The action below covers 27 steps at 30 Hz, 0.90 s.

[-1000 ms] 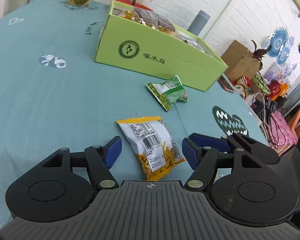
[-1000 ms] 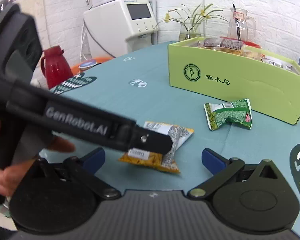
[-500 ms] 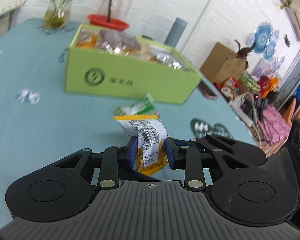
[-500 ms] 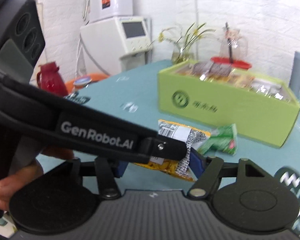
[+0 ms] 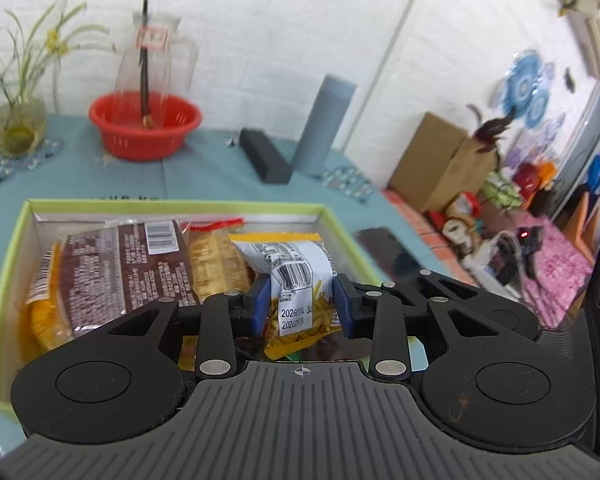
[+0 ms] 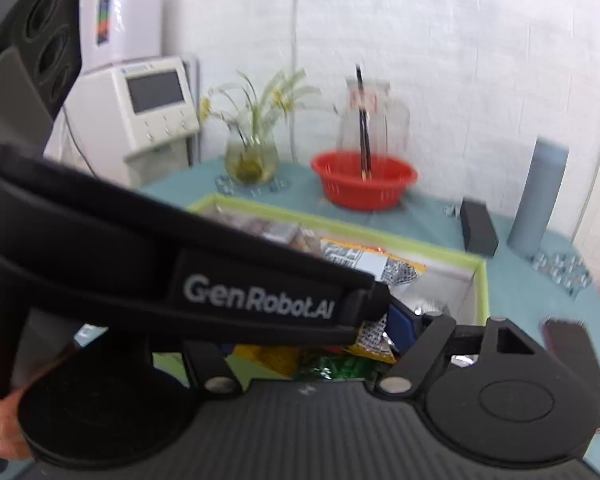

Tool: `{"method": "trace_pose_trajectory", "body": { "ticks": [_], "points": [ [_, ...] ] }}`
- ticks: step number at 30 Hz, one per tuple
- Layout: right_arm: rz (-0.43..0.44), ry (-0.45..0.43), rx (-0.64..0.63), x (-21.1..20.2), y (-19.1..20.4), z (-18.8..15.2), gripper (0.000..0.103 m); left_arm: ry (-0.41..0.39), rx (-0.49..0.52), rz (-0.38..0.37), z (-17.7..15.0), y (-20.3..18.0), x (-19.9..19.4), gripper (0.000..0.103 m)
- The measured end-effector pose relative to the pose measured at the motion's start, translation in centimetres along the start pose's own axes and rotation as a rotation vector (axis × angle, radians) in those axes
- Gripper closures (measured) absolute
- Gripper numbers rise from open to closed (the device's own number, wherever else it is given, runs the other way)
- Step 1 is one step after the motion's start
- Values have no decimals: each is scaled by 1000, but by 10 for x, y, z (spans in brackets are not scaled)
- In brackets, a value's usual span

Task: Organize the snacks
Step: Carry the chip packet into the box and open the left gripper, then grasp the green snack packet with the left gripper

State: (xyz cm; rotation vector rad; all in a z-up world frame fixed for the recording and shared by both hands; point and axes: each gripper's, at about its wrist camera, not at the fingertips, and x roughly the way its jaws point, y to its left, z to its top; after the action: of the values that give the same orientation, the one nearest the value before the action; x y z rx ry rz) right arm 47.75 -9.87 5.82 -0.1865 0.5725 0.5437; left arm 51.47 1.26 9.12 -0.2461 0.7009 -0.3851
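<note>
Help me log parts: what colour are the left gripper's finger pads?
Blue pads, clearest in the left wrist view.

A yellow snack packet (image 5: 298, 280) hangs upright, pinched, above the snack-filled green box (image 5: 4, 276).

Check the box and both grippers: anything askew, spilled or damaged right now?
Nothing spilled or torn. The yellow snack packet is pinched and creased between the left gripper fingers, above the green box. In the right wrist view a green packet shows at the right gripper, but the left one hides its grip.
</note>
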Motion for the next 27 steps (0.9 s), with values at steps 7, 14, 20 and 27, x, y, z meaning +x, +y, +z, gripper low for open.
{"method": "trace_pose_trajectory", "body": {
  "ticks": [7,14,20,27],
  "points": [
    [23,-59,52,-3,-15,-13,8,-81,-5,-22,-6,14,-8,47],
    [38,-167,-4,-68,-3,-7,8,-187,72,-22,-23,-9,-67,35],
    [57,-101,-69,-103,27,-49,8,-160,126,31,-71,-16,-98,29],
    [178,78,44,-76,51,-109,8,41,107,122,-122,13,-76,36]
  ]
}}
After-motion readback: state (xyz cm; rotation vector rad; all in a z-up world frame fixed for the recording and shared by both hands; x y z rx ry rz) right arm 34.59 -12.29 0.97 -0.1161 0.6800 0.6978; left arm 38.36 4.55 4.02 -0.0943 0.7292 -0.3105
